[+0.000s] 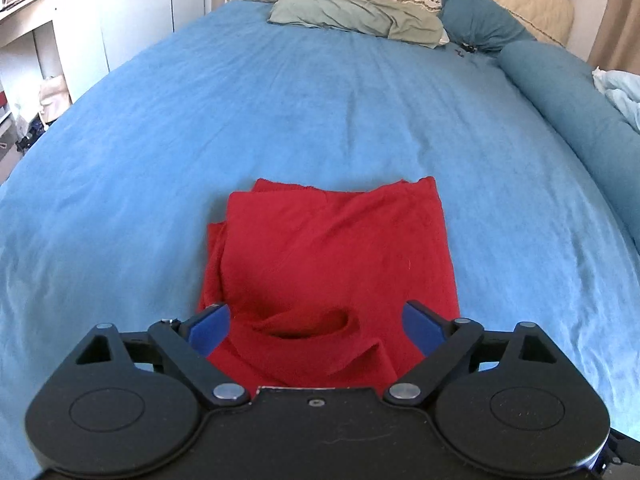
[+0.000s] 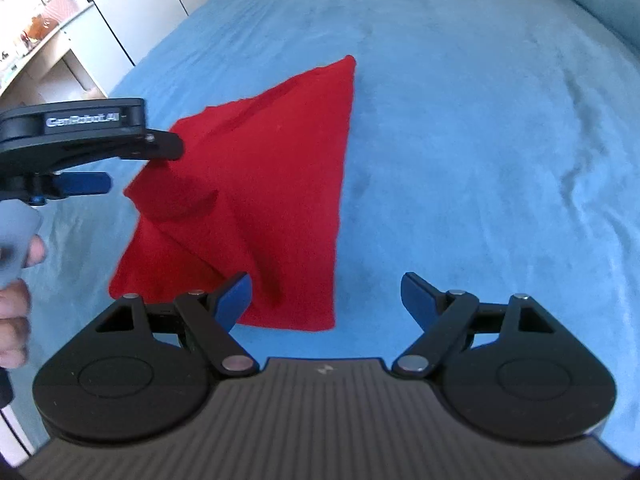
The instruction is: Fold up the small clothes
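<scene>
A red cloth (image 1: 332,264) lies folded on the blue bed (image 1: 360,120), near its front edge and well away from the pillows (image 1: 352,12) at the far end. The folds are a bit lumpy, with a small pocket of cloth near the front. The left gripper (image 1: 316,328) hangs just over the near end of the cloth with its blue fingers (image 1: 210,328) spread wide, pinching nothing. The right gripper (image 2: 328,300) is over the cloth's near right corner. Its fingers are spread wide too, and it holds nothing. A hand (image 2: 16,280) holds the left gripper.
</scene>
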Available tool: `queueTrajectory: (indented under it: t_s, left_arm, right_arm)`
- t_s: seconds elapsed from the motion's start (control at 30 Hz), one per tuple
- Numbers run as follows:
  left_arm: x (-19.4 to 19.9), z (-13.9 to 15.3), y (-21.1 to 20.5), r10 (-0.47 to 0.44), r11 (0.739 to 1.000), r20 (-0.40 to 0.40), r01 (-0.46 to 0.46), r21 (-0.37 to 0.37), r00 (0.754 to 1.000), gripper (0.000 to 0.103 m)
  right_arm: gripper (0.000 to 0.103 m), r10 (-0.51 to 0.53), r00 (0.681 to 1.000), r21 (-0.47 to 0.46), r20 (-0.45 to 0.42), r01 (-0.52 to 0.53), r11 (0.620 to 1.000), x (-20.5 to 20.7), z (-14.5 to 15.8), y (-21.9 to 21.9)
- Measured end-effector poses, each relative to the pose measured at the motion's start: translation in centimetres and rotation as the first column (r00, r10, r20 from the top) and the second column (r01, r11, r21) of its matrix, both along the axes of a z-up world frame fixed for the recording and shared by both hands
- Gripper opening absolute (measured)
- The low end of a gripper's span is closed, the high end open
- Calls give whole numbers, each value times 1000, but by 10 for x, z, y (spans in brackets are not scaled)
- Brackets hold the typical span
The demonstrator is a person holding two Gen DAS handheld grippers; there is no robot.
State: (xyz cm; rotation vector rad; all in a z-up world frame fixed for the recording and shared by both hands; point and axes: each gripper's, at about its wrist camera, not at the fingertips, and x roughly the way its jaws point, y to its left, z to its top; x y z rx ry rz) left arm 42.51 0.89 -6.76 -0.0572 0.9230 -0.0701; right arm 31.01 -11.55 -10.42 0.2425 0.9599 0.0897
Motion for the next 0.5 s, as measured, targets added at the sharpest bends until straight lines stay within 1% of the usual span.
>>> queueTrajectory:
  t_s: [0.1, 0.13, 0.2, 0.3, 0.4, 0.5]
  left_arm:
    - [10, -6, -1, 9, 998, -11, -8, 62, 1000, 93]
    - [13, -9, 2, 17, 997, -23, -15, 81, 1000, 91]
    - [13, -12, 12, 33, 994, -46, -28, 110, 998, 89]
    - [3, -16, 35, 23, 986, -80, -10, 168, 997, 89]
    - [-11, -31, 58, 0, 972, -149, 35, 232, 989, 89]
    - [-23, -58, 79, -3, 955, -233, 71, 287, 973, 90]
  right_arm:
    - [97, 0, 1000, 4, -1, 0, 1000, 0, -2, 2]
    - [97, -4, 1000, 10, -2, 4, 1000, -1, -2, 1]
    - [97, -9, 1000, 18, -3, 9, 1000, -2, 0, 0]
    - [97, -4, 1000, 23, -9, 4, 1000, -3, -2, -2]
    - [97, 9, 1000, 15, -19, -9, 1000, -7, -6, -2]
    - [97, 14, 999, 13, -32, -13, 1000, -10, -11, -1]
